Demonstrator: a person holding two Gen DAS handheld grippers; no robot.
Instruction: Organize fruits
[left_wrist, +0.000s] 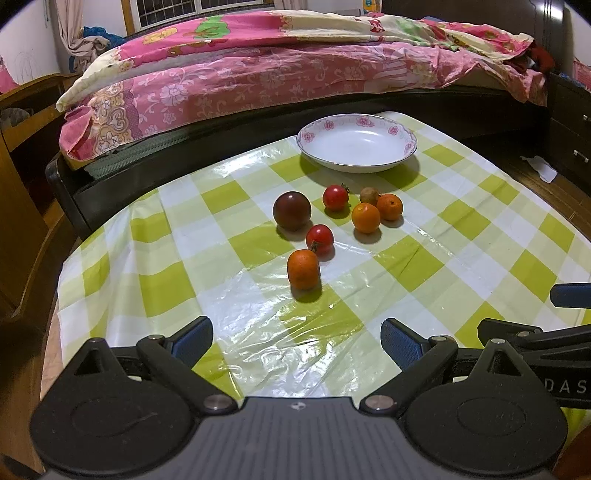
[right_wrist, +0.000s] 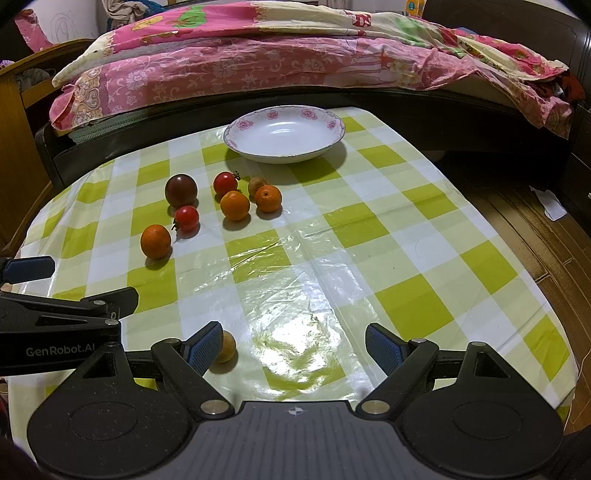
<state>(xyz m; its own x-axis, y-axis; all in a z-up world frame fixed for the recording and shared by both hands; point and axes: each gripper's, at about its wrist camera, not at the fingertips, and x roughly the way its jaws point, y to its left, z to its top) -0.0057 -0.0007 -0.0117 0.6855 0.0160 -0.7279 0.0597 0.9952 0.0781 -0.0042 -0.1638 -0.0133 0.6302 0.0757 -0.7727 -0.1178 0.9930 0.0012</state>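
Seven fruits are seen grouped on the checked desk (left_wrist: 424, 266). From left to right: one dark plum (left_wrist: 291, 210), one orange (left_wrist: 303, 269) at six o'clock of the group, two red tomatoes (left_wrist: 320, 239) (left_wrist: 335, 197), another orange (left_wrist: 365, 218), one small brown fruit (left_wrist: 368, 195) and a third orange (left_wrist: 389, 206). The plate (left_wrist: 402, 140) at twelve o'clock is seen with nothing in it. Only in the right wrist view is an eighth, yellowish fruit (right_wrist: 228, 347) shown, just beside the right gripper's (right_wrist: 293, 349) left finger. Both the left gripper (left_wrist: 297, 341) and the right one are held apart, nothing between.
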